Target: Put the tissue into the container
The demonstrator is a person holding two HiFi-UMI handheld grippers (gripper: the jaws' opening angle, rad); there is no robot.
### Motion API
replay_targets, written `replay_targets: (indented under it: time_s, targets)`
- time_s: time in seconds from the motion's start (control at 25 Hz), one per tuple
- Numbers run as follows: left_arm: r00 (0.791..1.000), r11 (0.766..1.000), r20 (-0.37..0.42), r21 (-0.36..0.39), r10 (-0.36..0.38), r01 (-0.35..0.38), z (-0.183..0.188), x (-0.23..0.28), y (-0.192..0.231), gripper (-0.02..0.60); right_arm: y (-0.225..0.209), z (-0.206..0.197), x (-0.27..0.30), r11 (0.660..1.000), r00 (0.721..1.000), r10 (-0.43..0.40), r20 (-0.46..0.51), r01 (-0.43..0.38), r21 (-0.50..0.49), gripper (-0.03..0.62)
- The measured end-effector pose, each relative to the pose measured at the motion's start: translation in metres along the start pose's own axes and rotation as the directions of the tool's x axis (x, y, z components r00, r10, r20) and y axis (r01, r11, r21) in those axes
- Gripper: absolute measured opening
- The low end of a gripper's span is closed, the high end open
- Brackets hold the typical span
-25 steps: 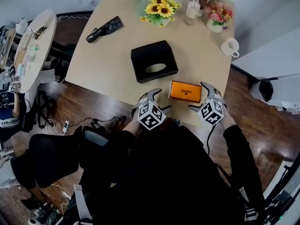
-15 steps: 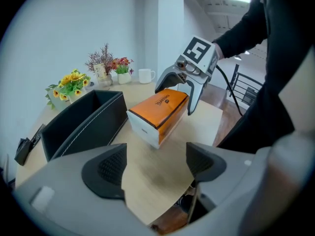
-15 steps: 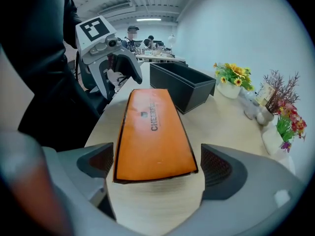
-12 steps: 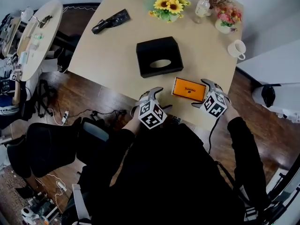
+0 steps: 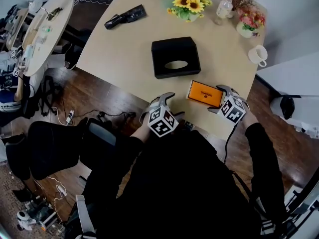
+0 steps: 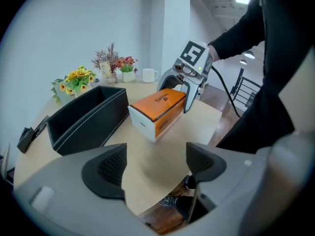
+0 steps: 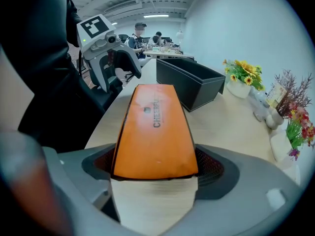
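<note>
Tissue box (image 5: 205, 93): orange, flat on the table (image 5: 124, 49), close to the near edge. Just in front of the black container (image 5: 172, 73), apart from it and outside it.

Right gripper (image 5: 215, 99): set over the right end of the tissue box, pointing steeply down. Jaws just now closing in, wide at box width, with the box end between them and both pads against its long sides. Box underside on the table.

Left gripper (image 5: 172, 106): above the near table edge, left of the tissue box and clear of it. Jaws well apart, with only bare table and floor between them.

Container: open on top, upright, mid-table. Beyond it, toward the far table edge: sunflowers (image 5: 189, 4) and a white cup (image 5: 258, 55).
</note>
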State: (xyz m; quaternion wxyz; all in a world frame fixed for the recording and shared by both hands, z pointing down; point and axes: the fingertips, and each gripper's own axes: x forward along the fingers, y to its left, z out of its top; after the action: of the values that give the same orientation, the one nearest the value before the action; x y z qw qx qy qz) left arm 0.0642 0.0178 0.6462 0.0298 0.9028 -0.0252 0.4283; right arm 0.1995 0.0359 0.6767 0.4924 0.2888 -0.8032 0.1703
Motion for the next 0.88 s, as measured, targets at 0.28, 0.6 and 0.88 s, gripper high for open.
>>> replay_targets:
  time_s: [0.28,0.6,0.88]
  targets:
    - [1.000,0.999,0.002,-0.039,0.014,-0.014,-0.008,-0.006,0.005,0.364,-0.001,0.002,-0.004,1.000,1.000,0.014,-0.007,-0.014,-0.015,0.445]
    - [0.999,0.996,0.017,-0.081,0.035,-0.034,-0.013,-0.018,0.011,0.364,-0.001,0.008,-0.031,0.999,1.000,0.015,-0.008,-0.016,-0.039,0.426]
    - [0.995,0.991,0.060,-0.113,0.076,-0.069,-0.006,-0.035,0.027,0.362,-0.018,0.039,-0.056,0.995,0.999,-0.002,0.042,0.006,-0.100,0.426]
